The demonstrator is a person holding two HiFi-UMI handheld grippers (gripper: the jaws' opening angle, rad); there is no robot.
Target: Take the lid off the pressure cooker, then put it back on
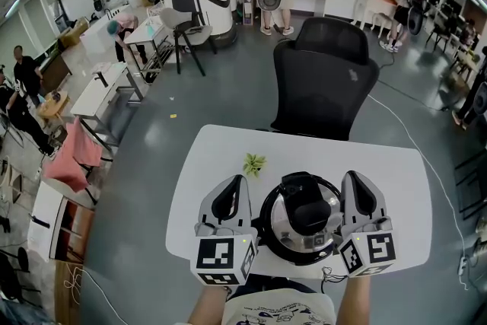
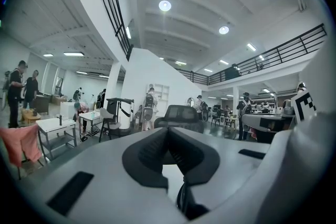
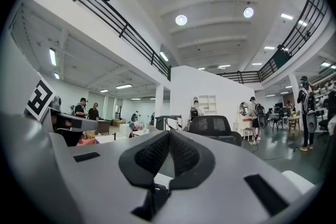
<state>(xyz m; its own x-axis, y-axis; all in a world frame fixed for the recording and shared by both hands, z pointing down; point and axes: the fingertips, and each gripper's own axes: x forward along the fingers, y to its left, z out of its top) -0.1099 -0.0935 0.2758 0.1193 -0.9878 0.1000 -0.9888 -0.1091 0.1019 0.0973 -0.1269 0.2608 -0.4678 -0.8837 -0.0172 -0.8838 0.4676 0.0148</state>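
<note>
Both jaw pairs are pressed together on nothing. The left gripper [image 1: 239, 185] sits just left of the pressure cooker [image 1: 266, 237] and the right gripper [image 1: 353, 180] just right of it. The lid [image 1: 304, 209] is on the cooker, which stands at the near edge of a white table [image 1: 221, 148]. A black chair [image 1: 327, 80] stands beyond.

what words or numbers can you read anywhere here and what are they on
None readable.
left cube and right cube: square black-and-white markers, patterns only, no letters.
lid: any print too small to read.
shirt: print blurred, unreadable.
</note>
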